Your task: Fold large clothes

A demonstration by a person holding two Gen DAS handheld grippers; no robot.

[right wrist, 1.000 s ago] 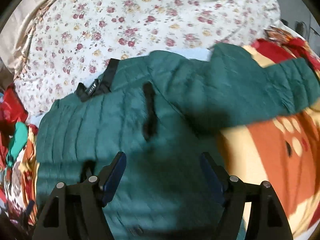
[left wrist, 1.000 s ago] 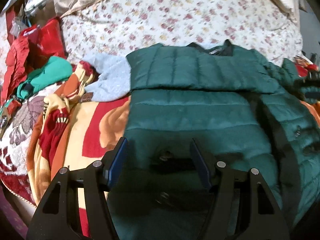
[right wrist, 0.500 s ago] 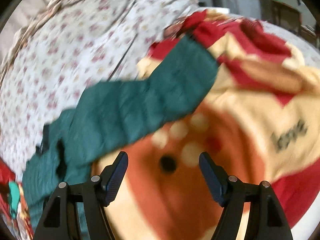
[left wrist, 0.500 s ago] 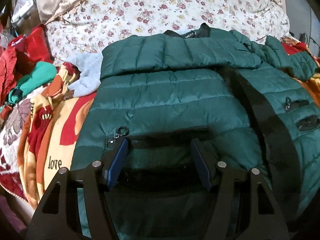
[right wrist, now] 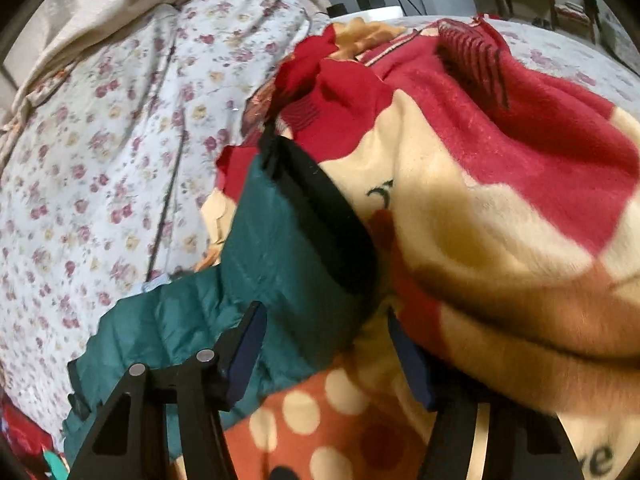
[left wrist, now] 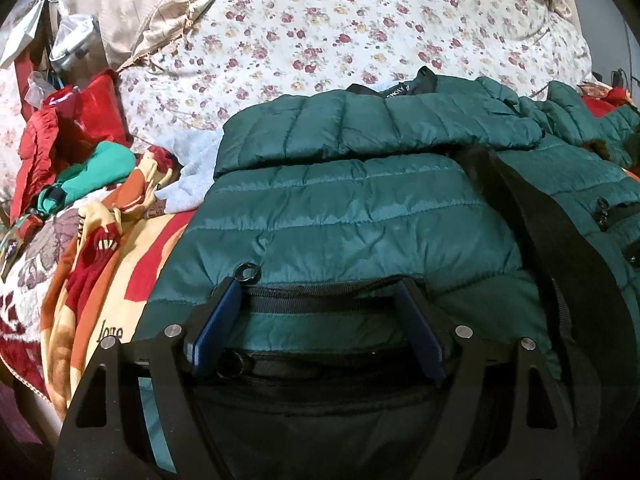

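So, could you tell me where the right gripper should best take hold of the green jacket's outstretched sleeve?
Probably at the black cuff, coming from the near, open side: the sleeve lies flat on the blanket, its free end ahead of the open right gripper.

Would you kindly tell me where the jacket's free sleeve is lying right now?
In the right wrist view, the sleeve lies centre-left, between the floral quilt and the red-and-cream blanket.

The puffer jacket is dark green with black trim. The quilt is white with small red-purple flowers. The blanket shows red, cream and orange patches with cream dots.
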